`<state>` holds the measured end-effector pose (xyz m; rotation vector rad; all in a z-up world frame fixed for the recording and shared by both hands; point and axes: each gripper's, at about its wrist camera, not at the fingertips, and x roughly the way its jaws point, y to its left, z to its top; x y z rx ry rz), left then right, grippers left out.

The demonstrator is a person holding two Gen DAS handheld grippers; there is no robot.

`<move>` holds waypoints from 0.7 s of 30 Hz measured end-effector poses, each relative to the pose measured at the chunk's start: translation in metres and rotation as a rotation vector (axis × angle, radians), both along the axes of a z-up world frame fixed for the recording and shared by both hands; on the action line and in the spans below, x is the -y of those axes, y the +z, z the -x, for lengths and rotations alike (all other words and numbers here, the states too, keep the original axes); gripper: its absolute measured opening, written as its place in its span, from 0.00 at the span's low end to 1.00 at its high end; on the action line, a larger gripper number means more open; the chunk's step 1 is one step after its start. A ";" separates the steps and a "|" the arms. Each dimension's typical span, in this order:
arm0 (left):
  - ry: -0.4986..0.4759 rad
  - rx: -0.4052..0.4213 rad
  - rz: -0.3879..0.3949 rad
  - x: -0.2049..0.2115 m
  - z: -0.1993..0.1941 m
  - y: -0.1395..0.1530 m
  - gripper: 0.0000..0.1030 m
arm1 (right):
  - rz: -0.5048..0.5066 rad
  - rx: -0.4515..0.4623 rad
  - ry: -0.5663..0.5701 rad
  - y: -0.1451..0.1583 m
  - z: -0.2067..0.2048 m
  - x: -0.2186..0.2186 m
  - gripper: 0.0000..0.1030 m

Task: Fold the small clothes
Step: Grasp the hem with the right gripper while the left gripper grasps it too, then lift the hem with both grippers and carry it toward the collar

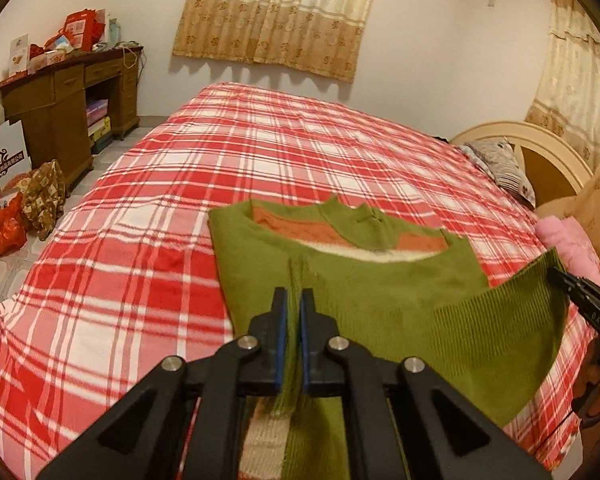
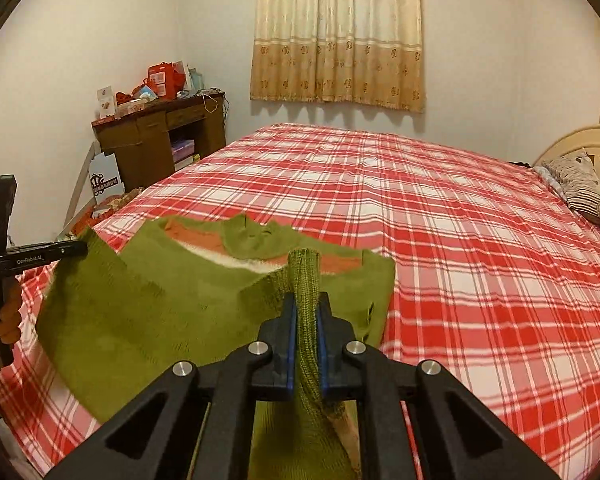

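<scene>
The green knitted sweater (image 1: 380,292), with its orange and cream stripes showing near the collar, lies on the near part of the bed (image 1: 260,152), collar end away from the person and ribbed hem toward them. The hem end is raised off the red plaid bedspread (image 2: 460,240) while the collar end rests flat on it. The left claw (image 1: 294,300) is clamped on a bunched pinch of the green knit at the near edge, the fabric squeezed between its blue pads (image 1: 283,320). The right claw (image 2: 306,308) is likewise closed on a gathered ridge of the ribbed hem, which stands up between its fingers.

The garment's long axis runs straight ahead from both claws, hem to collar, so the collar lies forward of each grip. Neither hand looks clearly nearer to it; they hold the hem side by side, the right one at the ribbed corner. Judging from this, the fold would carry the hem forward over the body toward the collar, both claws travelling together to keep the edge level.

Beyond the bed stand a wooden desk (image 1: 60,100), curtains (image 2: 336,40) and a pillow (image 1: 500,168) by the headboard.
</scene>
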<state>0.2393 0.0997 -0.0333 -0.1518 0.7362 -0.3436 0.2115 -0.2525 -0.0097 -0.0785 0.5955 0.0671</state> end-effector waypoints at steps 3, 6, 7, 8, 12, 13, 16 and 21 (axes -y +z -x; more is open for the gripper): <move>0.018 -0.008 -0.046 0.002 -0.013 -0.003 0.06 | -0.026 -0.056 0.009 -0.006 -0.020 0.005 0.08; -0.001 -0.019 -0.040 -0.004 -0.016 -0.010 0.06 | -0.109 -0.092 0.001 -0.017 -0.024 0.015 0.08; -0.008 -0.025 -0.046 -0.005 -0.015 -0.014 0.05 | -0.117 -0.098 -0.004 -0.021 -0.024 0.018 0.09; -0.015 -0.032 -0.043 -0.008 -0.013 -0.017 0.06 | -0.122 -0.116 -0.021 -0.027 -0.025 0.021 0.11; -0.070 -0.068 -0.023 -0.016 -0.003 -0.024 0.09 | -0.234 -0.184 -0.042 -0.050 -0.028 0.039 0.11; -0.087 -0.079 -0.039 -0.016 -0.001 -0.026 0.16 | -0.241 -0.191 -0.042 -0.053 -0.027 0.040 0.11; -0.124 -0.101 -0.089 -0.011 0.008 -0.036 0.48 | -0.222 -0.182 -0.027 -0.058 -0.022 0.038 0.11; -0.120 -0.123 -0.088 0.000 0.007 -0.048 0.63 | -0.202 -0.195 -0.043 -0.063 -0.021 0.034 0.11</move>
